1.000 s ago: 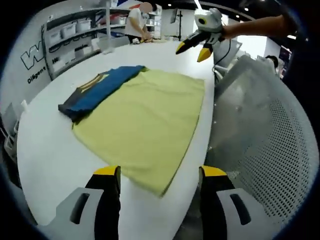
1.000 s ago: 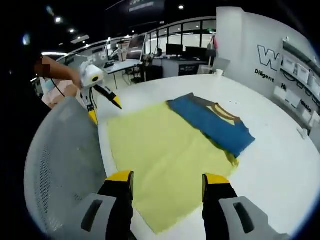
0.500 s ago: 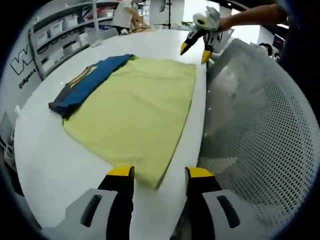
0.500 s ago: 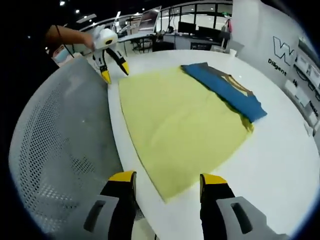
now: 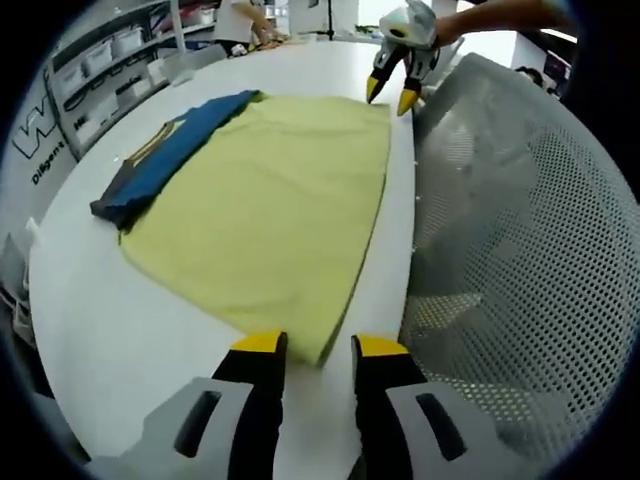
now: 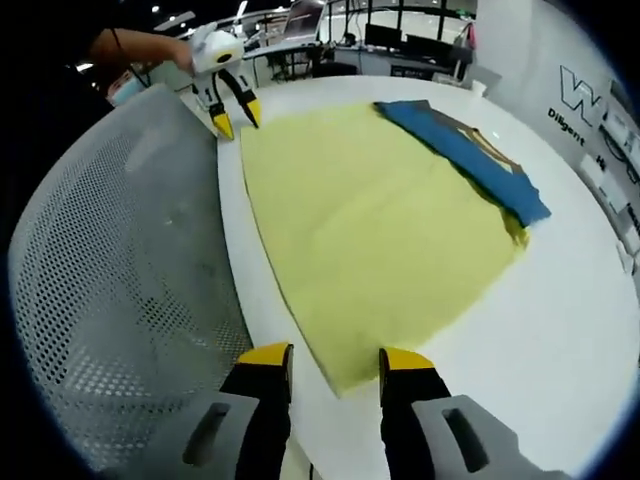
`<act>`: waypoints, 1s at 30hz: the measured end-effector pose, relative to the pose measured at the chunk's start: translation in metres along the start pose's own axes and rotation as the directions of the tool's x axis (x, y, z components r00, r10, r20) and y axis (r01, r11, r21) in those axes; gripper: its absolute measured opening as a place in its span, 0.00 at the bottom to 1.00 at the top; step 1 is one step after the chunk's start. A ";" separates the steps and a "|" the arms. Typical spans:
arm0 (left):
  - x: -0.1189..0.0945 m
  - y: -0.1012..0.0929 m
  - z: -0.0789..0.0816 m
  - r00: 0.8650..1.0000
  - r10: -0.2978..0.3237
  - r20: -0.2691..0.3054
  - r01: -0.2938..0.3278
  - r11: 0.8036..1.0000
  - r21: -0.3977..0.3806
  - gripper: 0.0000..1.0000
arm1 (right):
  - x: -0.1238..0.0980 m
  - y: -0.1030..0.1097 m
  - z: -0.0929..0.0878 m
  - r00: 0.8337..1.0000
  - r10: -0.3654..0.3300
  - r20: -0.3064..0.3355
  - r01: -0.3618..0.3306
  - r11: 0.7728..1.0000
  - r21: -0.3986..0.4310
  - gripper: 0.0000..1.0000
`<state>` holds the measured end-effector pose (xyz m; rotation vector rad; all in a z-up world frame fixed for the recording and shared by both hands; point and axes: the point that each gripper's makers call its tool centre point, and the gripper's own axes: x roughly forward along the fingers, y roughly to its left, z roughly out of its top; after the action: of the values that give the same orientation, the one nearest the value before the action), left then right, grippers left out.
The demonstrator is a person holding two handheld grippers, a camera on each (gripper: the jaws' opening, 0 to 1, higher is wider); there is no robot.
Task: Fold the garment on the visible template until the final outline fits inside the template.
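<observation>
One white table (image 5: 90, 300), one yellow-green garment (image 5: 270, 200) spread flat on it, one blue folded garment (image 5: 165, 150) lying along the yellow one's far-left edge, touching it. One grey mesh chair back (image 5: 510, 250) just right of the table edge in the left gripper view, left of it in the right gripper view.

Two grippers. Left gripper (image 5: 318, 348): jaws parted a little, straddling the near corner of the yellow garment, nothing clamped. Right gripper (image 6: 335, 352): jaws parted a little too, at the garment's other near corner, not gripping it. Each gripper also appears far off in the other's view, jaws apart, at the garment's far corner by the chair.

One person stands in the background by shelves.
</observation>
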<state>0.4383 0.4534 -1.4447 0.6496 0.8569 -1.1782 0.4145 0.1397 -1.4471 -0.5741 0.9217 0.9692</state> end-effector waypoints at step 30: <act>-0.011 -0.025 -0.015 0.977 -0.122 -0.177 0.096 0.984 -0.152 0.01 | -0.018 0.019 -0.003 0.989 0.051 -0.142 -0.059 0.997 -0.054 0.00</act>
<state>0.4091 0.4643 -1.4432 0.6080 1.1370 -1.1545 0.3918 0.1387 -1.4339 -0.6762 1.0423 1.0170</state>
